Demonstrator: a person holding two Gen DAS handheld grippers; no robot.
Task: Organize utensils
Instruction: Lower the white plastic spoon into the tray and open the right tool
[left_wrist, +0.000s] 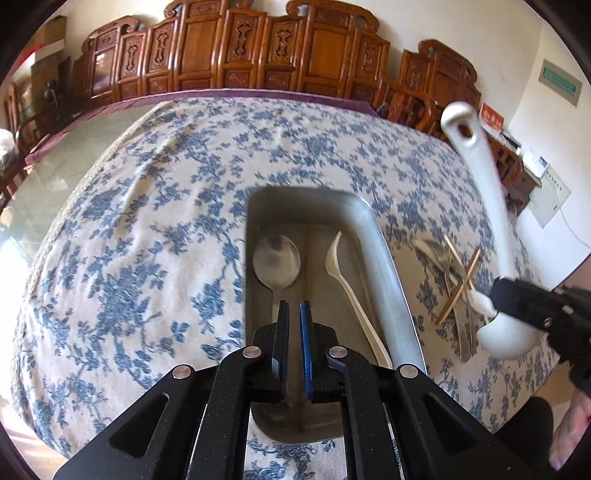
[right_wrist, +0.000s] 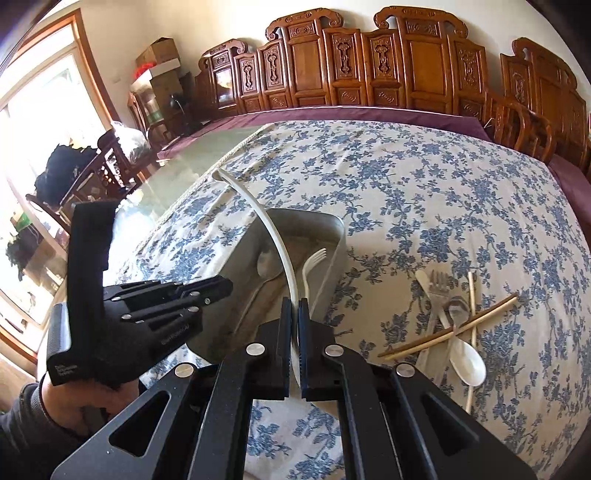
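On the left side, the left gripper (left_wrist: 294, 314) hung over the near end of the metal tray (left_wrist: 388, 266), its jaws almost closed with only a thin gap between them. Nothing was seen between the pads, so it looked clenched and empty. Below it, inside the tray, lay a metal spoon (left_wrist: 276, 260) on the left and a cream plastic fork (left_wrist: 349, 280) on the right, both with their length along the tray.

To the right, the right gripper (right_wrist: 294, 314) was clamped on a white ladle (left_wrist: 484, 192). It held the ladle close to the bowl, and the long handle rose up and away from the jaws. In the right wrist view the handle (right_wrist: 273, 229) curved over the tray, so the ladle was in the air, partly above the tray and not yet inside.

The tray lay to the left of this gripper. Probably the handle has to come down and turn along the tray before the jaws let go.

Further right, on the flowered tablecloth (right_wrist: 424, 192), a pile waited: chopsticks (right_wrist: 454, 328), a metal fork (right_wrist: 439, 291) and a white spoon (right_wrist: 467, 360).
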